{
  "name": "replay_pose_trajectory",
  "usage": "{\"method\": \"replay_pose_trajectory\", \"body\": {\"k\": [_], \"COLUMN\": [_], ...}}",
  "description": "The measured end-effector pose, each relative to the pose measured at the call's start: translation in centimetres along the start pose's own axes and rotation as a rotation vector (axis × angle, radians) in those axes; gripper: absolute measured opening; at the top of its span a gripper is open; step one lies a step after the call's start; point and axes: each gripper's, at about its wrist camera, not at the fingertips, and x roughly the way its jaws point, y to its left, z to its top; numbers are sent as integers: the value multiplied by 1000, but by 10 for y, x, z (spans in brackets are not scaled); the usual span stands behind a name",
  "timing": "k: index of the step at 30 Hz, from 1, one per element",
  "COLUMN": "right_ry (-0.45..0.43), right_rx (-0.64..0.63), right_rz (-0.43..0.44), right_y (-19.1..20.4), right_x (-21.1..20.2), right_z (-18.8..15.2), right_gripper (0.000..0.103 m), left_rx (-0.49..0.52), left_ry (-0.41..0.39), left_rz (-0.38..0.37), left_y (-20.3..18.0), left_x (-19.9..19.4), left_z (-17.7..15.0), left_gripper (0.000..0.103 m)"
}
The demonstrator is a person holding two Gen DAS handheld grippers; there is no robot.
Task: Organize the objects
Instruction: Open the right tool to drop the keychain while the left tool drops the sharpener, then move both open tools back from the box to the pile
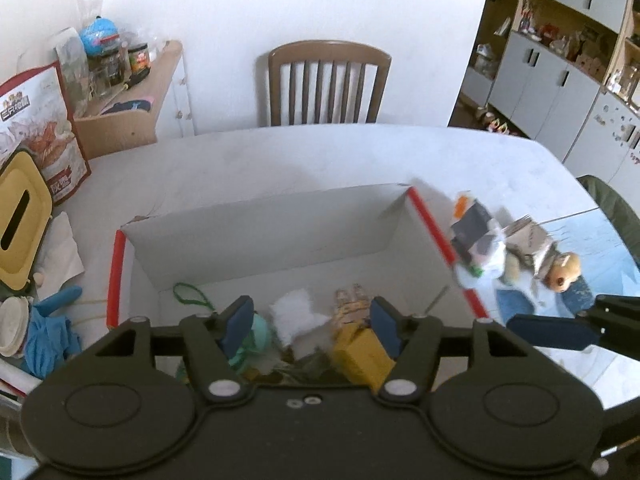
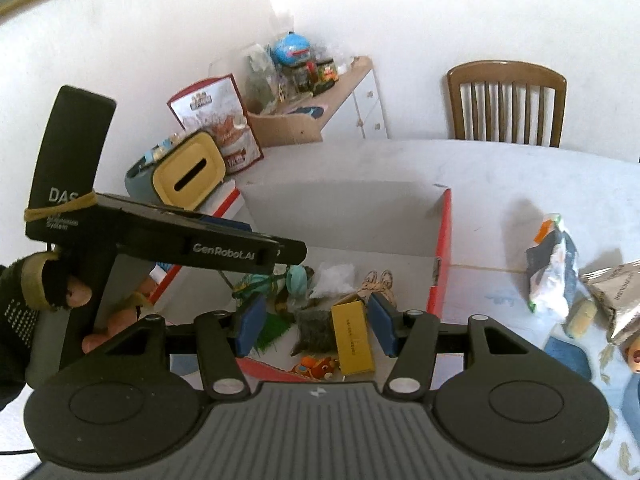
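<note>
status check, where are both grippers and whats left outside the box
Left gripper open, empty, over white box. Right gripper open, empty, over yellow carton. Snack bags, plush bear outside, right of box. Path clear.

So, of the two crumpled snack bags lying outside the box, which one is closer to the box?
The white-and-black snack bag with the orange corner; the brown bag lies beyond it, farther from the box.

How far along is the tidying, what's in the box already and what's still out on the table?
Partly done. The red-edged box already holds a yellow carton, a white fluffy piece, a teal toy and more. Nothing is in hand: the left gripper and right gripper both hover open over the box. Still out on the table: a snack bag, a crumpled paper bag and a plush bear.
</note>
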Motion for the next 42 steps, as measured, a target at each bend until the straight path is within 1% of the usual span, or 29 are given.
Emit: {"method": "replay_pose_trajectory", "body": {"k": [6,8,9,11,14,18,21,27,31,37,42], "right_ry": [-31,-41,-47,-61,-72,-86,-100,-125,-134,-145,-127], "right_rx": [29,29,29,31,38,22,19,11,16,70,87], "right_rz": [7,5,3,0,0,-17,-26,-44,-62,-89,-116], "right_y": [-14,-19,-22,-27,-37,-48,-59,-82,-101,-135,-163], "right_x": [-21,-29,-34,-42,-54,-70,-81,-103,-116,-127,-132], "right_z": [-5,-7,-8,-10,-14,-19,-21,-28,-35,-45,-54], "right_gripper": [61,66,66,66,68,70,75,78,80,80,80], "left_rx": [4,-2,-6,-12,-12,-9,-5,-6,-9,10,17], "left_ry": [-34,-46,-51,-63,-82,-101,-114,-125,-134,-153,-155], "left_rz": [-1,-1,-4,-10,-11,-16,-16,-28,-35,-37,-51], "left_y": [-23,-30,-33,-39,-51,-67,-77,-100,-116,-142,-162], "left_x": [-17,-22,-25,-30,-36,-43,-46,-46,-45,-40,-29], "left_z": [-7,-8,-9,-9,-11,-12,-12,-12,-11,-10,-10], "left_gripper": [68,70,71,75,78,81,84,86,93,102,102]}}
